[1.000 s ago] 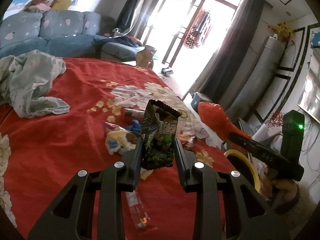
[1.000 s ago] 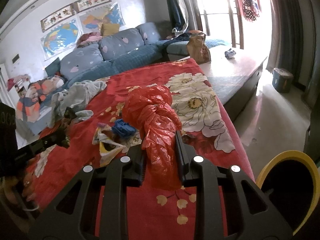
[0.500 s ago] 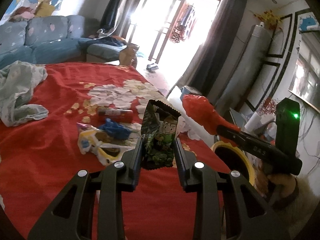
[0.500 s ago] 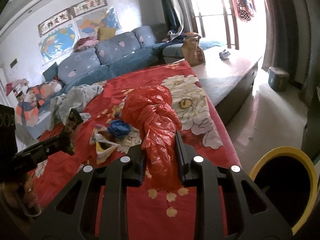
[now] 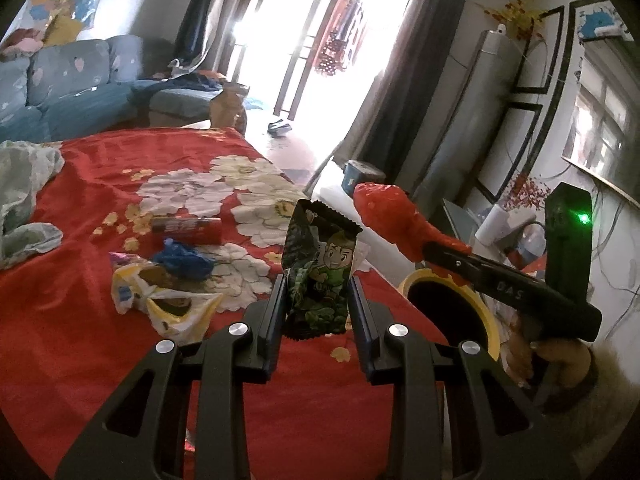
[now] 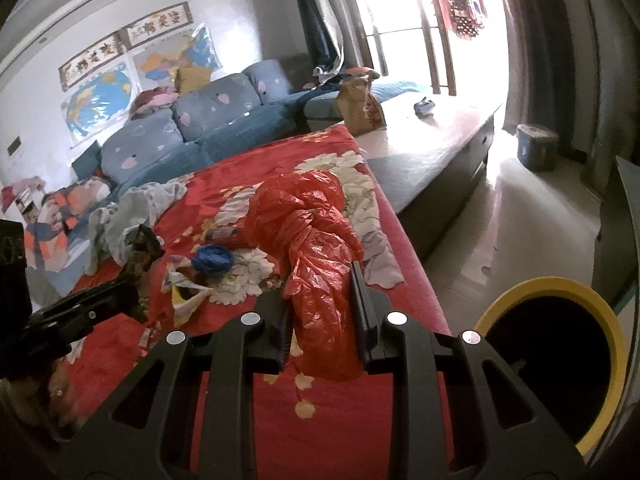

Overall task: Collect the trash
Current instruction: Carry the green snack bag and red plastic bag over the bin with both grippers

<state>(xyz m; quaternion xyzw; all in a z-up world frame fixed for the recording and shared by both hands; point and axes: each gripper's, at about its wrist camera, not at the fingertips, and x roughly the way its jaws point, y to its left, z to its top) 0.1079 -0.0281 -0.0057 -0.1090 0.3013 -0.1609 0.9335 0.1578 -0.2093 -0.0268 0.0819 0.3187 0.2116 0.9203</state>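
My left gripper (image 5: 318,304) is clamped on a green snack wrapper (image 5: 318,270), gripped at its lower half so it stands upright, clear of the red cloth (image 5: 60,320). My right gripper (image 6: 322,320) is clamped on a crumpled red bag (image 6: 316,248), pinched low so the bulk bunches up beyond the fingertips. In the left view that bag (image 5: 394,220) is carried above the yellow-rimmed bin (image 5: 490,316), which stands just off the cloth's edge on my right. I judge both pieces are held raised for the drop into the bin (image 6: 554,360); the bag is nearer it, the wrapper is over the cloth, beside the rim.

Uncollected trash on the cloth: a torn white-and-yellow wrapper (image 5: 168,300), a blue wad (image 5: 184,262) touching it, a red packet (image 5: 188,229) just beyond. A pale garment (image 5: 24,200) lies well apart at the far left; I judge it is not trash.

Risk: the bag is light and loose, and may catch on the fingers at release.
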